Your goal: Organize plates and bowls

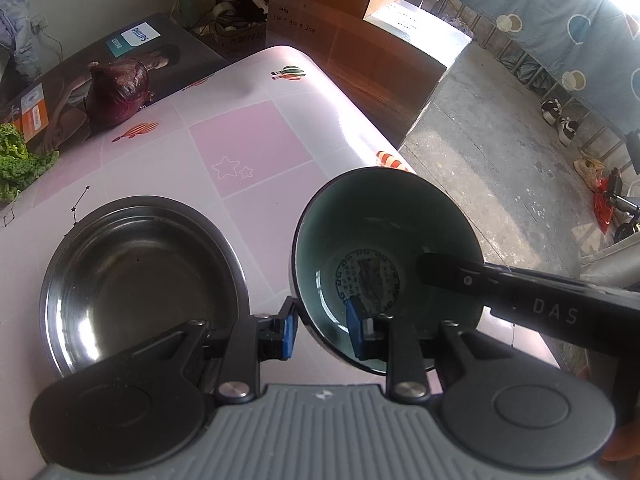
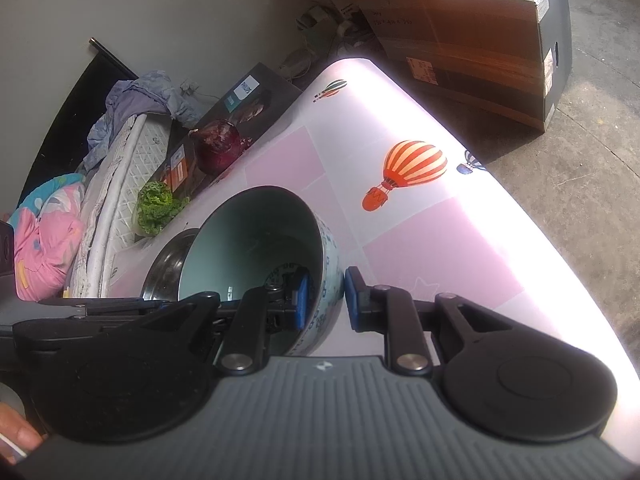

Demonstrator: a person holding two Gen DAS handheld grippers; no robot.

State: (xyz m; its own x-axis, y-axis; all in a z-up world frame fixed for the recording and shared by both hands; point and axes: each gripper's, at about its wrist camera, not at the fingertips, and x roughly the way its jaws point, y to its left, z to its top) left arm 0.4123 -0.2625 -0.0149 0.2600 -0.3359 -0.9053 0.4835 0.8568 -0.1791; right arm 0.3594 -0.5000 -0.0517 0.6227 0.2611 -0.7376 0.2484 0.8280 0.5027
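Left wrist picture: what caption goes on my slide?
Both grippers pinch the teal bowl's rim beside the steel plate.

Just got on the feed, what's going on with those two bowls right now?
Both grippers are clamped on the ceramic bowl: the left gripper pinches its near rim, the right gripper pinches the opposite wall. The bowl is tilted, beside the steel bowl, which sits empty and untouched on the pink table.
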